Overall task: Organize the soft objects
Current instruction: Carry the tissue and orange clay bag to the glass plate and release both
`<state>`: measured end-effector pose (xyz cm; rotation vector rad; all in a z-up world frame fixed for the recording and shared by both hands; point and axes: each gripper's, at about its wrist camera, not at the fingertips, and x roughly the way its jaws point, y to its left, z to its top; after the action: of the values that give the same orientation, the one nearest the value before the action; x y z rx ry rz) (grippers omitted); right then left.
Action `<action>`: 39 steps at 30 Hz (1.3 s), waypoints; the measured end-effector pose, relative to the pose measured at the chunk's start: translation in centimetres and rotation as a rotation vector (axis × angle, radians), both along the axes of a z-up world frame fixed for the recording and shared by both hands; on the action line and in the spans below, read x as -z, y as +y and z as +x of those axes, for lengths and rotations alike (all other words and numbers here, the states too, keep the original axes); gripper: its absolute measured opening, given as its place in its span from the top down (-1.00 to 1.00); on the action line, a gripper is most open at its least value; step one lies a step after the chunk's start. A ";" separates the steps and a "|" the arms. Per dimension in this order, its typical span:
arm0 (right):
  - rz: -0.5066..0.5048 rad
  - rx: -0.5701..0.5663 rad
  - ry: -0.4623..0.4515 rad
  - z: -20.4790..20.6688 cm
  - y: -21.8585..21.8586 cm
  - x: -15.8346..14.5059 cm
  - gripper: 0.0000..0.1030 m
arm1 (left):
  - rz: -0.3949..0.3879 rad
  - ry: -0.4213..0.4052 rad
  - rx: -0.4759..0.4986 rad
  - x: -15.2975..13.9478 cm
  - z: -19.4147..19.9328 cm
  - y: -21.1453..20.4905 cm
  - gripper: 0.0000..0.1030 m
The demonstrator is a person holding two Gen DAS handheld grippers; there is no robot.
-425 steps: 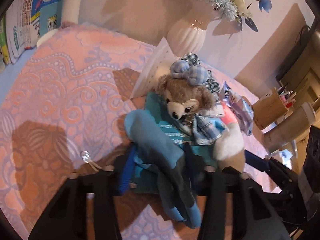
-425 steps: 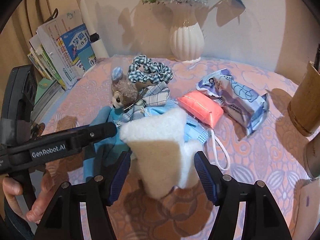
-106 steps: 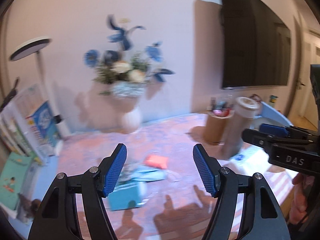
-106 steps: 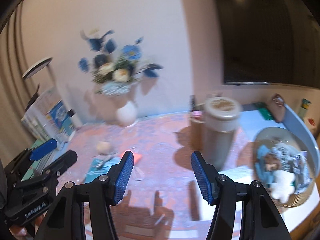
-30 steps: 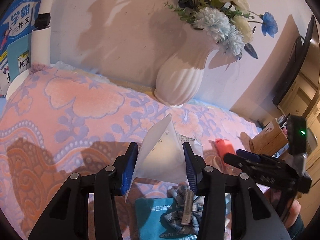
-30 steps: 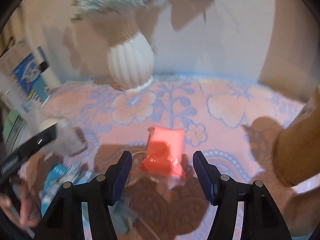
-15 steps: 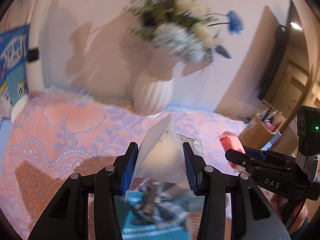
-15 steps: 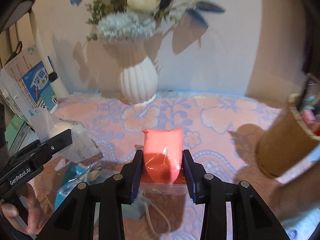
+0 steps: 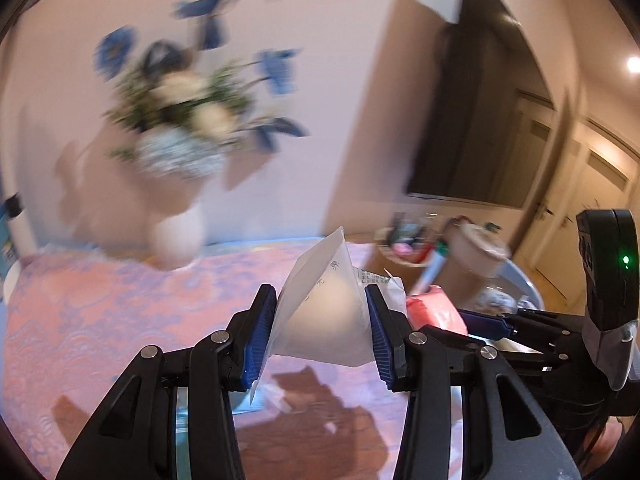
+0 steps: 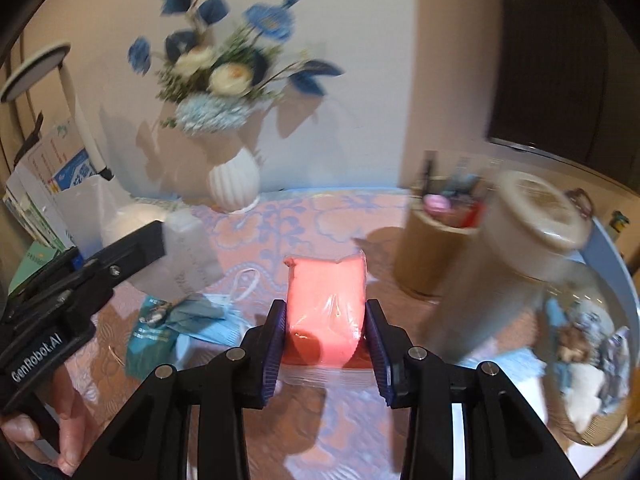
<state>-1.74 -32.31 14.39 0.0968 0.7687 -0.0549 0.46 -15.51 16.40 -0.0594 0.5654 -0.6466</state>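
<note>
Home interior, living-room type. Desk (image 10: 320, 216) under a pink-and-lilac patterned cloth, set against a plain pale wall. White ribbed vase (image 10: 234, 184) of blue and cream flowers (image 10: 224, 68) at the back. Dark wall-mounted screen (image 9: 476, 120) to the right, panelled doors (image 9: 592, 200) beyond. Books (image 10: 48, 176) stacked at left beside a desk lamp (image 10: 36, 70); wooden pen holder (image 10: 436, 248) with stationery; round basket (image 10: 588, 360) of soft toys.

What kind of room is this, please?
Probably a living room at home: a wall-mounted television, a white vase of flowers on a patterned tablecloth, and a stack of books.
</note>
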 end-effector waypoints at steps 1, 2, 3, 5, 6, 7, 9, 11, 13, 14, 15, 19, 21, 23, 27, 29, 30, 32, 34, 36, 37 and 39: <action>0.003 0.018 -0.002 -0.7 -1.0 -0.3 0.27 | 0.000 -0.007 0.019 -0.4 -0.5 -0.9 0.19; -0.003 0.022 0.008 -1.2 -2.0 -0.5 0.27 | 0.000 -0.013 0.047 -0.8 -1.1 -2.3 0.19; 0.002 0.041 0.006 -1.8 -3.2 -0.7 0.27 | 0.000 -0.017 0.065 -1.0 -1.5 -3.3 0.19; 0.017 0.073 0.002 -2.9 -5.3 -1.0 0.27 | -0.005 -0.021 0.113 -1.4 -2.5 -5.7 0.19; 0.023 0.091 0.000 -3.5 -6.5 -1.2 0.27 | -0.007 -0.020 0.128 -1.5 -2.8 -6.5 0.19; 0.027 0.110 -0.003 -4.1 -7.6 -1.4 0.27 | -0.012 -0.018 0.160 -1.7 -3.5 -7.8 0.19; 0.031 0.147 -0.012 -5.3 -9.8 -1.9 0.27 | -0.014 -0.021 0.203 -1.9 -4.6 -9.8 0.19; 0.036 0.189 -0.028 -6.7 -12.4 -2.5 0.27 | -0.012 -0.022 0.236 -2.0 -5.4 -11.6 0.19; 0.041 0.227 -0.041 -7.5 -14.6 -3.0 0.27 | -0.008 -0.023 0.280 -2.2 -6.1 -14.4 0.19; 0.042 0.252 -0.049 -8.0 -15.8 -3.3 0.27 | -0.003 -0.024 0.297 -2.3 -6.5 -15.8 0.19; 0.045 0.280 -0.058 -8.4 -17.3 -3.6 0.27 | 0.000 -0.026 0.315 -2.4 -6.7 -17.1 0.19; 0.057 0.395 -0.082 -9.3 -22.9 -4.3 0.27 | 0.022 -0.027 0.371 -2.3 -7.2 -22.3 0.18; 0.085 0.449 -0.079 -9.3 -26.0 -4.0 0.26 | 0.035 -0.011 0.391 -1.8 -7.1 -24.7 0.18; 0.119 0.487 -0.062 -9.0 -28.4 -3.5 0.26 | 0.050 0.004 0.405 -0.9 -6.9 -26.6 0.18; 0.165 0.558 -0.029 -8.0 -32.3 -1.9 0.27 | 0.107 0.016 0.429 1.6 -6.2 -30.5 0.17; 0.183 0.580 -0.023 -7.6 -33.7 -1.2 0.24 | 0.129 0.017 0.442 2.6 -6.1 -31.6 0.12; 0.199 0.589 -0.016 -7.4 -34.5 -0.8 0.21 | 0.146 0.028 0.462 3.4 -5.9 -32.4 0.02; 0.230 0.595 -0.004 -7.2 -35.8 -0.1 0.13 | 0.173 0.042 0.463 4.4 -5.8 -33.2 -0.22; 0.248 0.605 -0.007 -7.5 -36.4 0.2 0.08 | 0.164 0.044 0.475 4.9 -5.8 -33.1 -0.51; 0.258 0.605 -0.013 -8.2 -36.5 0.2 0.04 | 0.170 0.060 0.483 5.4 -5.7 -33.2 -0.52; 0.258 0.604 -0.015 -8.5 -36.3 0.1 0.03 | 0.171 0.069 0.491 5.6 -5.7 -33.0 -0.52; 0.255 0.587 -0.023 -9.2 -35.5 -0.3 0.03 | 0.169 0.077 0.502 5.6 -5.9 -32.6 -0.52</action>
<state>-10.98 -67.79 14.68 0.5638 0.7008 -0.5128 -5.46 -48.16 10.80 0.2242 0.7150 -1.0839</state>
